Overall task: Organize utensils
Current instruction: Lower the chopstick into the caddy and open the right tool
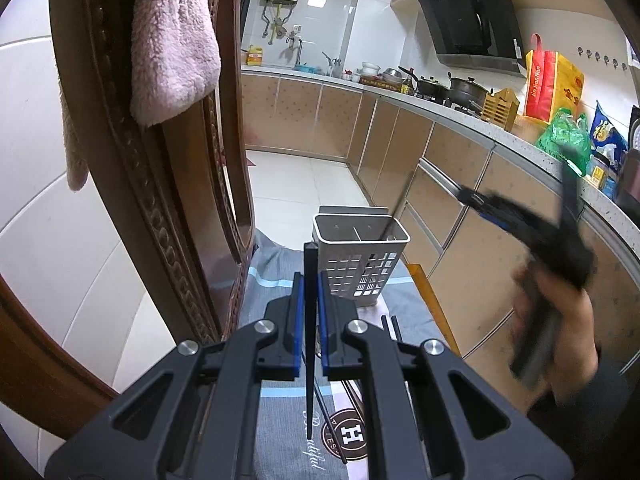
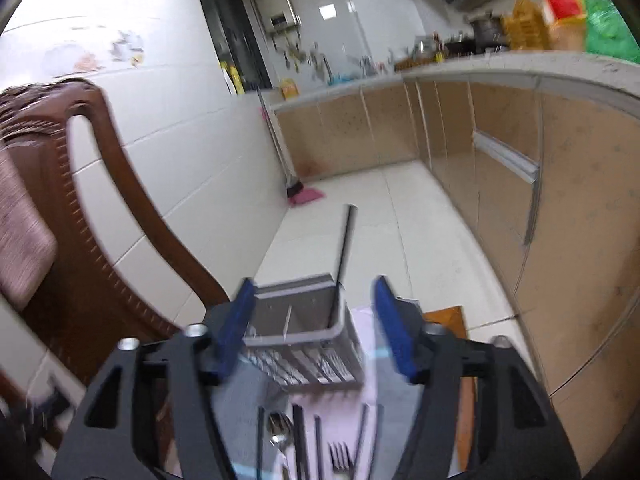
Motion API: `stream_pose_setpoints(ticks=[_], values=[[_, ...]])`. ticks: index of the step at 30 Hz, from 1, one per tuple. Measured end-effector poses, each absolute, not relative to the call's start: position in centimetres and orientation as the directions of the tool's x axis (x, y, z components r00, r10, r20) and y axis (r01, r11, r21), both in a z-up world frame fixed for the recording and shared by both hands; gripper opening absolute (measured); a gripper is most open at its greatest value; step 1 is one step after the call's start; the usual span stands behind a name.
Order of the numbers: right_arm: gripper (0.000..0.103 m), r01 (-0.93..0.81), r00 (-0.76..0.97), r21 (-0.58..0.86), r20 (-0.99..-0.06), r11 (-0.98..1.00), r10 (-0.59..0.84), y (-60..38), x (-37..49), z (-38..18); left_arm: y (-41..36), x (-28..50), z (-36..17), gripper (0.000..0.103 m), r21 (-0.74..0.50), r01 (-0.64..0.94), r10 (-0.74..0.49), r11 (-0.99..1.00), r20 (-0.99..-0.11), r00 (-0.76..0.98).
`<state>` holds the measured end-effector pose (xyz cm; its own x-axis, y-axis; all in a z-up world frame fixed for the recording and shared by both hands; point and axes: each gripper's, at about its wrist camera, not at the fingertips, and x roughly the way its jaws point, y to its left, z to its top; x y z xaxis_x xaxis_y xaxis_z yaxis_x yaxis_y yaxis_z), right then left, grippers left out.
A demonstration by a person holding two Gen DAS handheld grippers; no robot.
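My left gripper [image 1: 310, 312] is shut on a black chopstick [image 1: 310, 264] that stands upright between its blue pads. Just beyond it, a grey perforated utensil holder [image 1: 360, 260] stands on a patterned cloth [image 1: 272, 272]. Another black chopstick [image 2: 345, 240] leans in the holder's right compartment. My right gripper [image 2: 316, 328] hangs open above the holder [image 2: 296, 338] with nothing between its fingers. In the left wrist view it shows blurred at the right [image 1: 480, 204], held by a hand [image 1: 560, 320]. A spoon [image 2: 280, 436], a fork [image 2: 340, 460] and loose chopsticks [image 2: 298, 440] lie on the cloth.
A carved brown chair [image 1: 152, 200] with a pink towel [image 1: 172, 40] over it stands close on the left. Kitchen cabinets and a crowded counter [image 1: 440, 152] run along the right. The table's orange edge [image 1: 432, 300] is just right of the holder.
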<state>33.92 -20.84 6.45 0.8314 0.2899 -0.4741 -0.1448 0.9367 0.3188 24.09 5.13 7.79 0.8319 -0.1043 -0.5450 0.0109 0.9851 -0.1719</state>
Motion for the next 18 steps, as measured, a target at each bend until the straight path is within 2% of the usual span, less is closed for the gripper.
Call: stream_pose_setpoints(ticks=[1, 4, 8, 10, 12, 18], values=[[0.081, -0.138, 0.846, 0.306, -0.458, 0.942, 0.273, -21.4, 32.5, 6.1, 5.1, 24.1, 7.7, 0.007, -0.173, 0.009, -0.103, 0.985, -0.544, 0.833], [0.087, -0.102, 0.884, 0.274, -0.416, 0.956, 0.213, -22.9, 27.7, 4.4, 4.9, 24.2, 7.5, 0.007, -0.161, 0.005, -0.093, 0.987, -0.547, 0.832], [0.087, -0.062, 0.906, 0.277, -0.387, 0.959, 0.171, -23.7, 24.2, 1.2, 4.7, 24.2, 8.0, 0.007, -0.180, -0.012, -0.086, 0.984, -0.530, 0.843], [0.087, -0.078, 0.889, 0.327, -0.404, 0.942, 0.214, -24.0, 24.9, 0.3, 4.5, 24.4, 8.5, 0.007, -0.193, -0.019, -0.085, 0.981, -0.518, 0.851], [0.087, -0.081, 0.894, 0.317, -0.397, 0.945, 0.210, -24.1, 25.3, 0.1, 4.1, 24.9, 9.5, 0.007, -0.209, -0.028, -0.085, 0.977, -0.510, 0.856], [0.087, -0.063, 0.895, 0.321, -0.401, 0.945, 0.195, -25.6, 25.9, -0.2, 2.8, 27.7, 15.6, 0.007, -0.231, -0.011, -0.100, 0.973, -0.459, 0.883]])
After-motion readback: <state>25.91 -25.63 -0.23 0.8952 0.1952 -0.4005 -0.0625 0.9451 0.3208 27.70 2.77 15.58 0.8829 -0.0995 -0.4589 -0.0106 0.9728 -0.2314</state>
